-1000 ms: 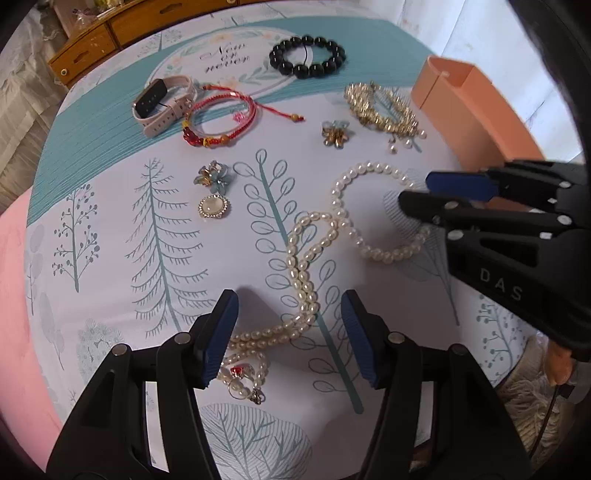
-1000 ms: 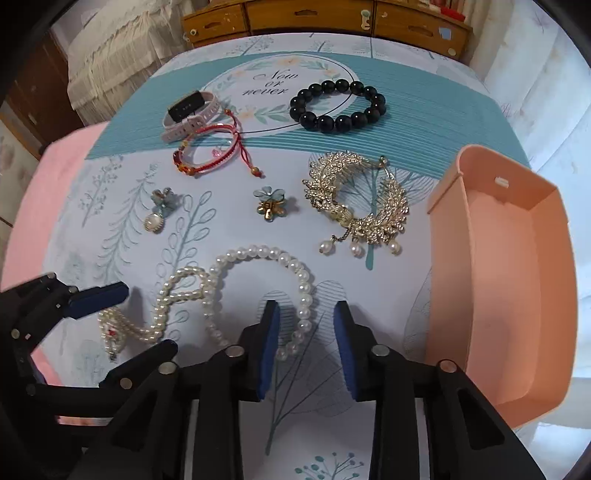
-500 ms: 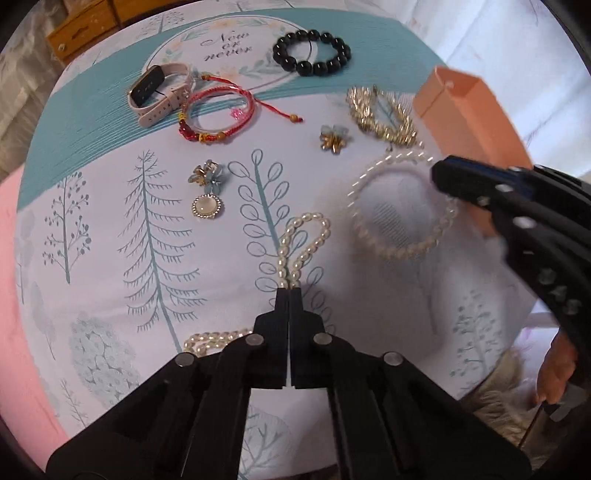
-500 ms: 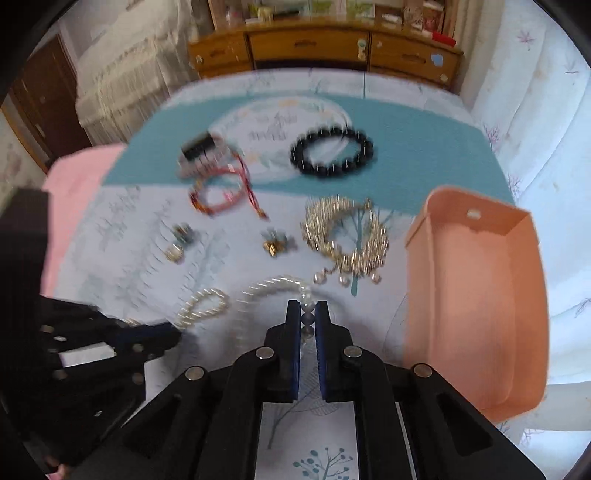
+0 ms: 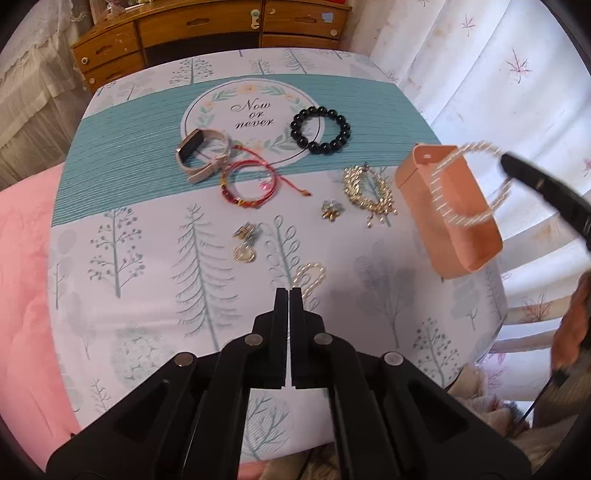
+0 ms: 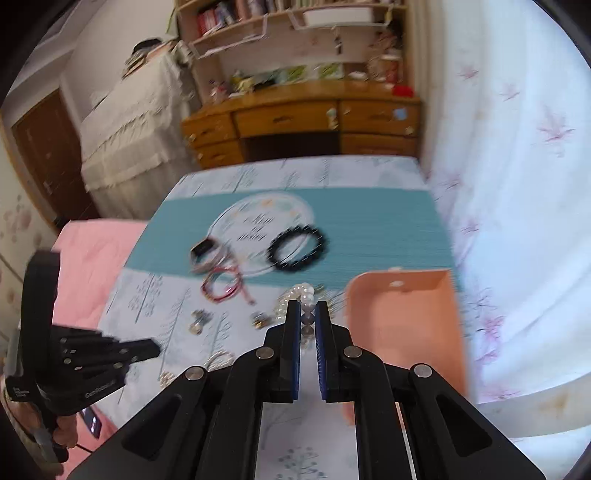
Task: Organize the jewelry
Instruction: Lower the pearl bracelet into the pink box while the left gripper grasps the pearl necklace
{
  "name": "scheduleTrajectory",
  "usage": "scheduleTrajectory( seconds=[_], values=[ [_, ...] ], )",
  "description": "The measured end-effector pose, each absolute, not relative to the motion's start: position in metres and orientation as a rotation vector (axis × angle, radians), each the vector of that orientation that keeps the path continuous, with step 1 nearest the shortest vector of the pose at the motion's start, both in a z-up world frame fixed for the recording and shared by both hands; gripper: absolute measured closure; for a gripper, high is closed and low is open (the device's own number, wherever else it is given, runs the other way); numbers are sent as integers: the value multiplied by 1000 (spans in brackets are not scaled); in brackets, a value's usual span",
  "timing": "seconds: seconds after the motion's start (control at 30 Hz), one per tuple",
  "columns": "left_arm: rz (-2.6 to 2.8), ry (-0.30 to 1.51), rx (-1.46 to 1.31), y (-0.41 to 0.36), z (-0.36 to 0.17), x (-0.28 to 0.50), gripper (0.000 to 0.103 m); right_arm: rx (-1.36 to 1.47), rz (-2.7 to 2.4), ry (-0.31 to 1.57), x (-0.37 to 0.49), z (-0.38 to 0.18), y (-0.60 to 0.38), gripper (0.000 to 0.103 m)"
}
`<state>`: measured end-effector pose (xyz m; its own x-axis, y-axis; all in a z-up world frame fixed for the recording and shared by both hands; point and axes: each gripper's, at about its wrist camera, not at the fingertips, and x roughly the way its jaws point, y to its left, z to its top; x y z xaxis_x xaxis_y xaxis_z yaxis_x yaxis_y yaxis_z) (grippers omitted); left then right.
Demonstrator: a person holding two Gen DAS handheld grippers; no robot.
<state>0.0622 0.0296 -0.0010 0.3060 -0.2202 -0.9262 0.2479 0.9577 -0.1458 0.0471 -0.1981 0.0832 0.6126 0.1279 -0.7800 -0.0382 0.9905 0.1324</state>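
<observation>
with both grippers clamped on the pearls (image 6: pixel 307 295), right (image 6: pixel 307 314) and left (image 5: pixel 288 295), the strand is held beside the box (image 6: pixel 406 332), while six pieces are left ahead, unsorted.

A printed tablecloth (image 5: pixel 122 258) with grey-green trees and a teal band covers the table; a round wreath on the band frames the words "Now or never". Beyond the far edge stands a wooden desk (image 5: pixel 207 27) with brass-handled drawers, with bookshelves (image 6: pixel 280 22) above it. A pink blanket (image 5: pixel 22 251) lies to the left. White flowered curtains (image 6: pixel 517 147) hang on the right.
</observation>
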Motion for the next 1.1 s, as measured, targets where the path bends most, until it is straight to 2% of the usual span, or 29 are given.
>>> scheduleTrajectory(
  seconds=[0.17,0.37,0.43,0.5,0.57,0.87,1.03,1.1],
  values=[
    [-279,1293,-20,52,-27,48,103,120,18,902,40,90,-237,96],
    [-254,1384,-109,73,-55,36,102,140,-43,970,36,60,-272,96],
    [-237,1403,-134,79,-61,31,89,148,-49,1001,37,44,-277,96],
    [-233,1410,-157,82,-66,27,49,157,-58,1038,36,29,-283,96],
    [-239,1396,-195,85,-65,25,36,168,-64,1060,36,18,-284,96],
    [-154,1415,-281,94,-75,33,38,187,-21,1077,34,6,-267,95],
    [-95,1442,-250,88,-84,38,49,196,16,1058,32,16,-253,95],
    [-80,1463,-239,83,-91,40,57,189,23,1052,31,19,-249,95]
  ],
)
